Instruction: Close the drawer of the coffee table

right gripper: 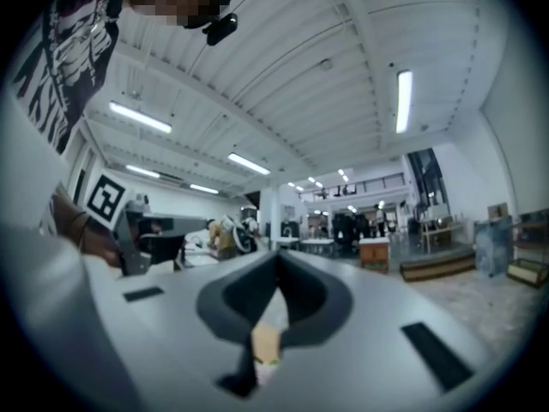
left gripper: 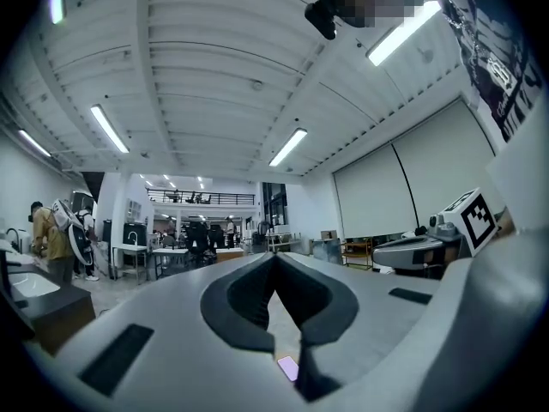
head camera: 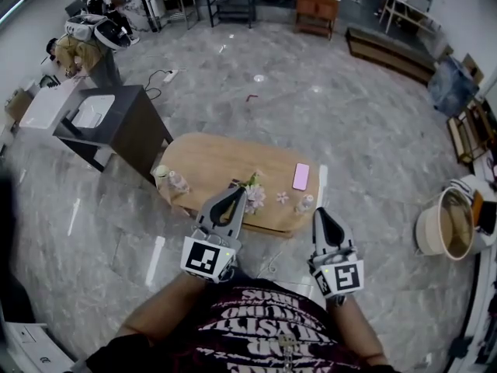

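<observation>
Right, both claws first: the left claw (head camera: 235,193) has its jaws pressed together on nothing, and the right claw (head camera: 320,211) is likewise closed and empty. We hold the pair level, side by side at chest height, well above the work.

Below and just ahead of the tips sits the wooden desk (head camera: 202,162). We judge its drawer to be on the near side under the claws, but from up here we cannot see a drawer front standing out, so we cannot tell whether it is open or pushed home.

Between the two claws lies a flower sprig (head camera: 253,193). Just beyond the right claw is a pink phone (head camera: 300,176), with a small clear piece (head camera: 304,203) nearer the edge. Off past the left claw, at the desk's far end, stand two small containers (head camera: 169,178).

What could go wrong? Coming down blind, we could clip the flowers or knock the clear piece off the near edge. A push off-centre might jam the drawer askew, and a hard shove could slide the whole desk on the polished floor (head camera: 349,115).

The count: two claws, one desk, one phone, one sprig, one clear piece, two containers.
</observation>
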Demonstrator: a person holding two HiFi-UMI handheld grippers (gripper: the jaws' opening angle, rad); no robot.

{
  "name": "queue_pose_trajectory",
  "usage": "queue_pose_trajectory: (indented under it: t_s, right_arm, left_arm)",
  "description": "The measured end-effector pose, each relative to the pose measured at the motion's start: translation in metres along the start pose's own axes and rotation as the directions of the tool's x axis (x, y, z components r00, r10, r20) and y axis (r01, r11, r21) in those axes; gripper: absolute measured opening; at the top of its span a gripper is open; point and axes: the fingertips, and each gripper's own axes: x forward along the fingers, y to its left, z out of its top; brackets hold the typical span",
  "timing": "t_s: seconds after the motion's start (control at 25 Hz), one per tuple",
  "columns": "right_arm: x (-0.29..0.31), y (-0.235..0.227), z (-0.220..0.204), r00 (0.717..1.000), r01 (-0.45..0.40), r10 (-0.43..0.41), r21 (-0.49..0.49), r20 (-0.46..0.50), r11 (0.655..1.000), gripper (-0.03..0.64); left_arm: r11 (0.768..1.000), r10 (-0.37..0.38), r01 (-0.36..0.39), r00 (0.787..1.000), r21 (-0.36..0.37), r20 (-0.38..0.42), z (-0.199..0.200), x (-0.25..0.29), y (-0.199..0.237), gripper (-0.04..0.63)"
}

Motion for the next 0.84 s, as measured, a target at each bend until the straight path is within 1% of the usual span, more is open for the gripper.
queue_pose_trajectory:
  t_s: [0.2,0.44,0.6,0.84]
  right_arm:
    - [0.004,0.003,-0.008,1.000,-0.006,0.006,0.025,-0.012,1.000,0.034]
    - [0.031,0.009,-0.021,0.999,-0.001,0.003,0.039,-0.052,0.999,0.034]
    - [0.063,0.015,-0.027,0.996,0.010,-0.007,0.027,-0.083,1.000,0.034]
    - [0.124,0.028,-0.038,0.994,0.000,-0.003,-0.028,-0.105,1.000,0.034]
  left_arm:
    - [1.000,-0.006,0.007,1.000,0.010,-0.027,-0.005,-0.003,-0.001,0.025]
    - [1.000,-0.025,0.025,0.998,-0.008,-0.055,-0.017,0.008,0.020,0.025]
    - [0.999,-0.049,0.047,0.997,-0.020,-0.061,-0.023,0.027,0.050,0.023]
    - [0.997,-0.071,0.071,0.997,-0.020,-0.023,-0.028,0.061,0.109,0.023]
